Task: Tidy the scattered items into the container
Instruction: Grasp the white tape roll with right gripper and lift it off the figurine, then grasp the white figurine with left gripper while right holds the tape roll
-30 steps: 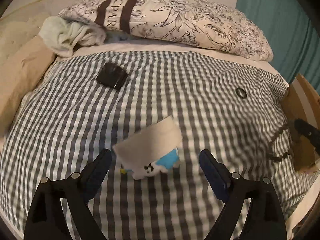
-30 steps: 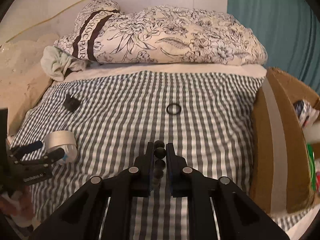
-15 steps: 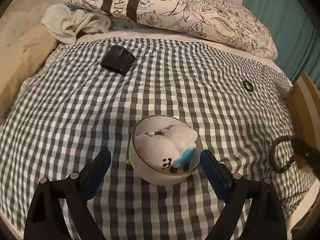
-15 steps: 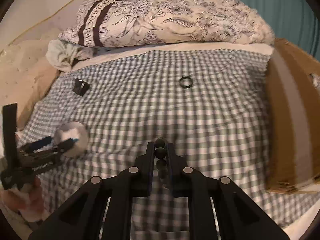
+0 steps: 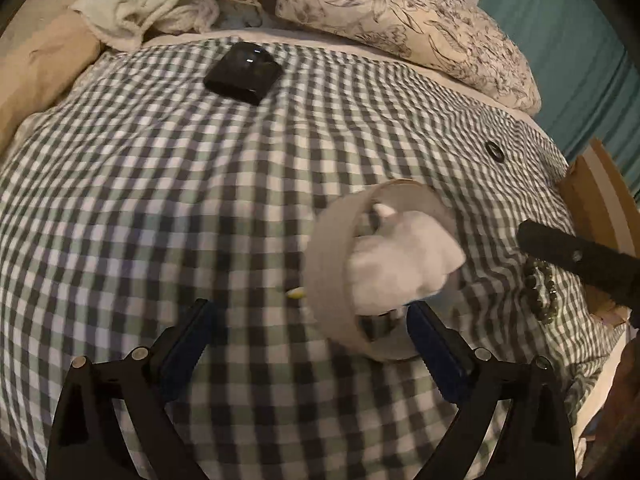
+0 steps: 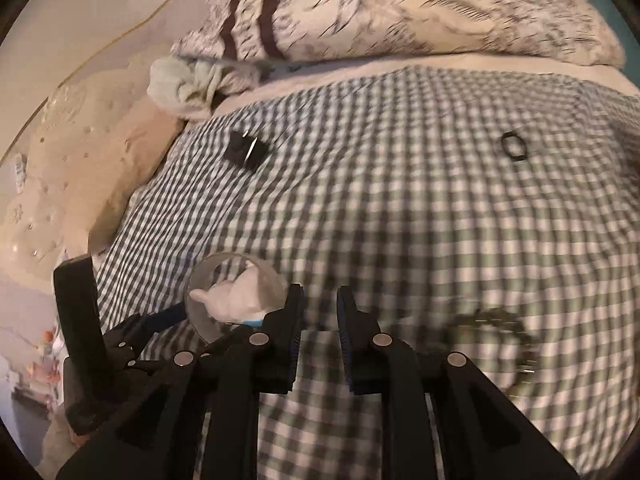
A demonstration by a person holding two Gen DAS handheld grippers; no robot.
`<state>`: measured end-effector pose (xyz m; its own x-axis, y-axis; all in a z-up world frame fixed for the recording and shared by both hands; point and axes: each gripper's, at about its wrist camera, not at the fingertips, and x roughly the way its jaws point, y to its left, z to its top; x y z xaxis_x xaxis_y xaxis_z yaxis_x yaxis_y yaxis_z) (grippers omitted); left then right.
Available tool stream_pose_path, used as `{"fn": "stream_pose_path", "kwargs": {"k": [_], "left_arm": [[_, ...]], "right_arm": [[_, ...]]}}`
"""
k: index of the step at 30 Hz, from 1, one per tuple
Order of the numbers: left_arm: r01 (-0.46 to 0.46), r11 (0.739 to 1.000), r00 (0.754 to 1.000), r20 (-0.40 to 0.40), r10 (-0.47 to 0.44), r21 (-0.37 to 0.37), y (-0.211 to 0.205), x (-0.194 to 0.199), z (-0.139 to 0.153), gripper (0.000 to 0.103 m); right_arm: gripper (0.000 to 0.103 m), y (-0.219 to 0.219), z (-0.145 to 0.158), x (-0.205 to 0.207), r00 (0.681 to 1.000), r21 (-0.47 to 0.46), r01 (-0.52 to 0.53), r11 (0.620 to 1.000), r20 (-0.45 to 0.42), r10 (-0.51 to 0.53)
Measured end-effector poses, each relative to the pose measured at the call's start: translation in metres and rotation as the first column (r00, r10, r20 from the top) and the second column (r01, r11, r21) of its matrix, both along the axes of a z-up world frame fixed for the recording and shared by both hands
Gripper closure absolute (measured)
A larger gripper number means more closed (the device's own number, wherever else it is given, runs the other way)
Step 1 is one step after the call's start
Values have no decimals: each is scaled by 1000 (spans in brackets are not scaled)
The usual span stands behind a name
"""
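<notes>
A grey tape roll (image 5: pixel 332 264) with a white plush toy (image 5: pixel 396 268) tucked in it lies blurred on the checked bedspread, just ahead of the right finger of my left gripper (image 5: pixel 310 338). Those jaws stand wide and are opening, and the pads do not press on it. My right gripper (image 6: pixel 320 320) is opening with nothing between its fingers. A dark bead bracelet (image 6: pixel 492 332) lies on the bed to its right, and under the right gripper's finger (image 5: pixel 576 256) in the left wrist view. The roll (image 6: pixel 236 300) shows left of the right gripper.
A black box (image 5: pixel 242 72) lies far up the bed and a small black ring (image 5: pixel 494 150) to the right. A cardboard box (image 5: pixel 596 200) stands at the bed's right edge. Floral pillows (image 5: pixel 400 12) and a pale cloth (image 5: pixel 136 12) line the head end.
The bead bracelet has left the right jaws and now lies on the bed beside them. The right gripper swung left and down. The tape roll tipped and shifted right between the left fingers.
</notes>
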<state>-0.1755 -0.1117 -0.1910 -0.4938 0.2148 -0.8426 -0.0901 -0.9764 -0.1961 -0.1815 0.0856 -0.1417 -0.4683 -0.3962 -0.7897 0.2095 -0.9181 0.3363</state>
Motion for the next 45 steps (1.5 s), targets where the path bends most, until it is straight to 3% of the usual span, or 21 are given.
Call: {"fn": "stream_pose_path", "kwargs": {"k": [12, 16, 19, 24, 29, 35, 38, 45], "left_arm": [[0, 1000, 1000, 6, 0, -8, -5, 4, -1, 4], [8, 999, 1000, 16, -8, -42, -3, 7, -1, 4], [16, 998, 1000, 26, -14, -68, 0, 10, 2, 4], [23, 999, 1000, -7, -23, -24, -8, 18, 16, 4], [57, 995, 997, -60, -53, 84, -2, 23, 37, 1], [138, 979, 982, -147, -116, 148, 17, 37, 63, 1], [109, 989, 985, -148, -93, 100, 21, 33, 66, 0], [163, 967, 979, -150, -134, 197, 26, 31, 69, 0]], "right_arm": [[86, -34, -31, 3, 992, -18, -61, 998, 107, 62], [86, -36, -46, 2, 983, -103, -62, 993, 164, 78], [94, -41, -57, -3, 984, -81, -46, 996, 169, 59], [98, -36, -21, 15, 999, -11, -36, 999, 20, 36], [98, -16, 5, 27, 1000, -36, -13, 999, -27, 12], [98, 13, 4, 30, 997, -11, 69, 998, -42, -69], [98, 26, 2, 33, 995, -19, 93, 995, -40, -94], [97, 41, 11, 44, 988, 32, 115, 993, -106, -111]]}}
